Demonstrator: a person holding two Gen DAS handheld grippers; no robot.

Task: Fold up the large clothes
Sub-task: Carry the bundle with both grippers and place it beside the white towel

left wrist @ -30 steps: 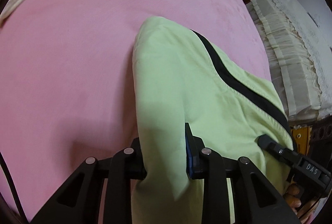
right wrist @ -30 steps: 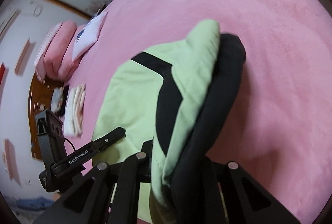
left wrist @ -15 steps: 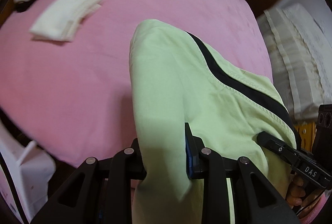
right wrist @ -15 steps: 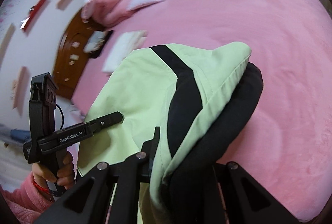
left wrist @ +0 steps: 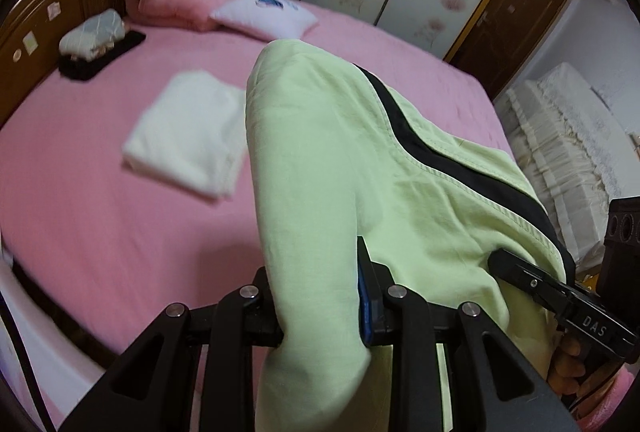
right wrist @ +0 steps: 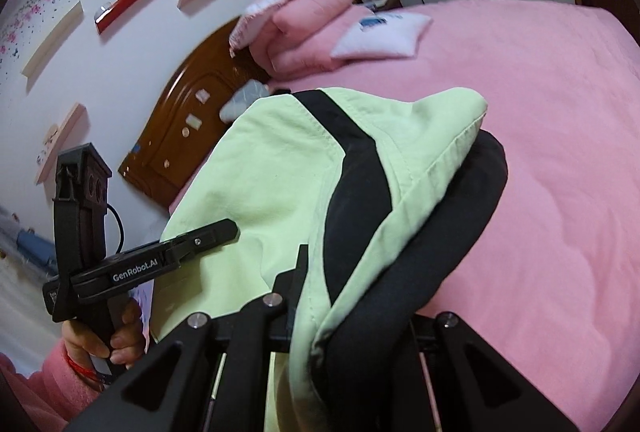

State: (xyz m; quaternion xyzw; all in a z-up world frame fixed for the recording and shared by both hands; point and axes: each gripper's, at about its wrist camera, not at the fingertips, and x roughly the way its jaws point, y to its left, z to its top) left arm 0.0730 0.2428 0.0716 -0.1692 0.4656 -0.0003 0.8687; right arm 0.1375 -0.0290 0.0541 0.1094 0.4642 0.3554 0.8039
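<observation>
Pinching one green garment (left wrist: 320, 160) between them, left claw (left wrist: 320, 312) and right claw (right wrist: 344, 316) each clamp a bunched edge, holding it above the pink bed (left wrist: 100, 216) near a folded white cloth (left wrist: 188, 132).

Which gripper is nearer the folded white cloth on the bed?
Left. The left gripper, clamped on the green garment, is on the folded white cloth's side; the right gripper holds the garment's far side.
</observation>
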